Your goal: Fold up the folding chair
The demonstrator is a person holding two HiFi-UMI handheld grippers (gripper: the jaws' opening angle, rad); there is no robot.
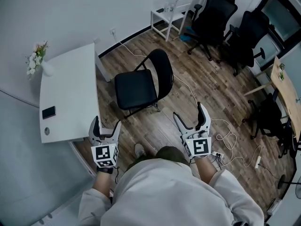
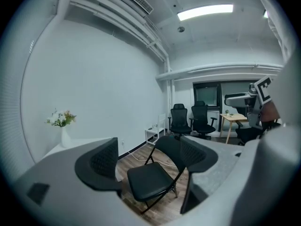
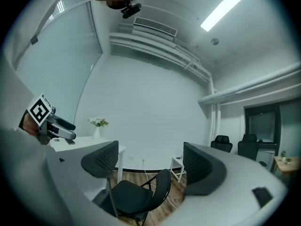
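A black folding chair (image 1: 141, 84) stands unfolded on the wooden floor, seat flat and backrest upright, beside the white table. It also shows between the jaws in the left gripper view, chair (image 2: 153, 173), and in the right gripper view, chair (image 3: 136, 194). My left gripper (image 1: 106, 128) is held open near my body, short of the chair and next to the table's corner. My right gripper (image 1: 192, 118) is open too, to the right of the chair and apart from it. Neither gripper holds anything.
A white table (image 1: 70, 93) with a vase of flowers (image 1: 36, 58) and a dark phone (image 1: 48, 112) stands at the left. Two black office chairs (image 1: 228, 25), a small white chair (image 1: 171, 15) and a wooden table (image 1: 287, 91) stand further off. Cables (image 1: 225, 140) lie on the floor at right.
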